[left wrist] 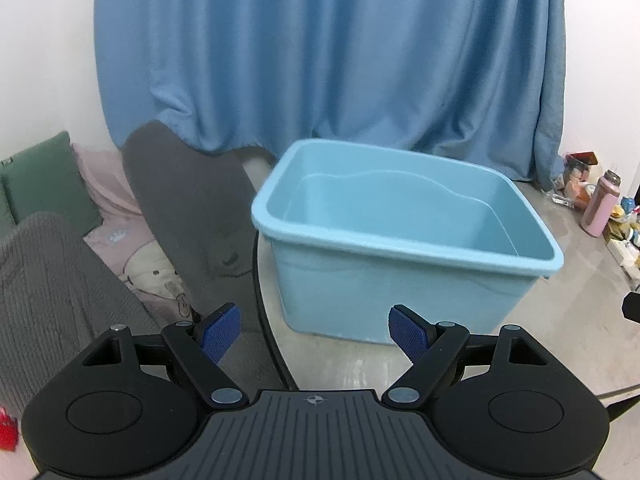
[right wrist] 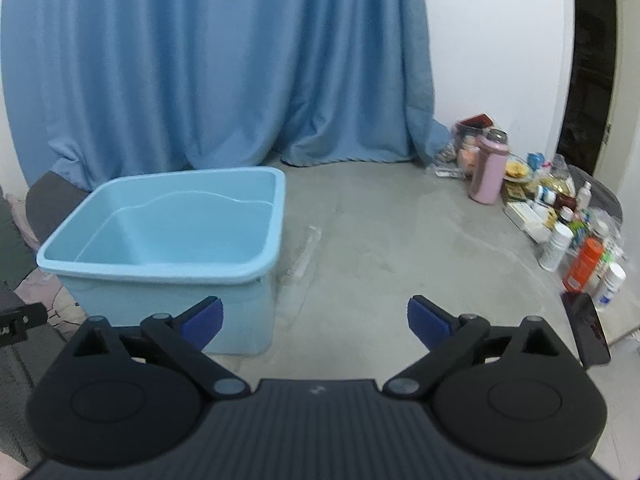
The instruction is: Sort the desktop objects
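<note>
A: What do we have in front of us?

B: We see a light blue tub (left wrist: pixel 404 240) standing upright on the grey table (left wrist: pixel 560 320), its open mouth facing up. From our left wrist view its long axis runs left to right, a near corner turned slightly toward us. Nothing shows inside it.

A: And our grippers?

B: Our left gripper (left wrist: pixel 316 334) has its jaws spread wide with nothing between them, held just short of the tub's near wall. Our right gripper (right wrist: pixel 316 322) is spread wide too and holds nothing, over bare table just right of the tub (right wrist: pixel 168 236).

A: Where are the things to sort?

B: Clustered at the table's far right edge, well apart from the tub: a pink bottle (right wrist: pixel 489 168) standing upright, an orange bottle (right wrist: pixel 583 264), white bottles (right wrist: pixel 556 246), small boxes and packets we cannot tell apart. A dark phone (right wrist: pixel 588 328) lies nearest our right gripper. Behind it all hangs a blue curtain (right wrist: pixel 220 64)
</note>
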`<state>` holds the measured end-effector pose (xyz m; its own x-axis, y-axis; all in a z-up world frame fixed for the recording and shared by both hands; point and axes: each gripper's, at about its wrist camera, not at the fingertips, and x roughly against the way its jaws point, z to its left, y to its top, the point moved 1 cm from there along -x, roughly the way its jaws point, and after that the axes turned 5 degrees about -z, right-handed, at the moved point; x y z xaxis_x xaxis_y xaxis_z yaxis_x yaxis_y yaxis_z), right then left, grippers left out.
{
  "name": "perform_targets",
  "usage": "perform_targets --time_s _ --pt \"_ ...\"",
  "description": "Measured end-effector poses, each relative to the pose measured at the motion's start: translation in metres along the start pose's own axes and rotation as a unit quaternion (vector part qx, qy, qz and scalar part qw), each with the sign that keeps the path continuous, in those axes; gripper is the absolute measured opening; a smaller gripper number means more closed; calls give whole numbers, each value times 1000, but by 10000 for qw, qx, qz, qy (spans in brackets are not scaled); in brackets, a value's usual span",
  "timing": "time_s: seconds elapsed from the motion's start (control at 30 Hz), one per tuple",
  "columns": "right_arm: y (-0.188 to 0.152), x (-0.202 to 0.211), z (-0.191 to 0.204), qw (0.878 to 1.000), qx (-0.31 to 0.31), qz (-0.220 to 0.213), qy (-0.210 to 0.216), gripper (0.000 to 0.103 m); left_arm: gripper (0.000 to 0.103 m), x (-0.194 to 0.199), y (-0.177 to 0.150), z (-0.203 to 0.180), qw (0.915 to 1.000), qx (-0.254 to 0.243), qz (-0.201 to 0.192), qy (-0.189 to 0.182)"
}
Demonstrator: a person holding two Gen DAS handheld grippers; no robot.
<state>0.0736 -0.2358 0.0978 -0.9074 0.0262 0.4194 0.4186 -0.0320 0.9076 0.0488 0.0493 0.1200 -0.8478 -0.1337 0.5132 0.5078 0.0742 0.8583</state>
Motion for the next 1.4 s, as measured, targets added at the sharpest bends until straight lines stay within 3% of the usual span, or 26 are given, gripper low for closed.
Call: perform_targets --time_s 0.5,0.9,1.4 --pt "54 -67 6 9993 -104 15 351 100 83 -59 86 7 9996 -200 26 188" --pt "85 -108 24 9981 73 31 615 100 83 -103 129 12 9991 -189 157 358" --pt "113 -126 55 9993 -173 48 322 100 84 -138 174 42 9980 -585 209 -88"
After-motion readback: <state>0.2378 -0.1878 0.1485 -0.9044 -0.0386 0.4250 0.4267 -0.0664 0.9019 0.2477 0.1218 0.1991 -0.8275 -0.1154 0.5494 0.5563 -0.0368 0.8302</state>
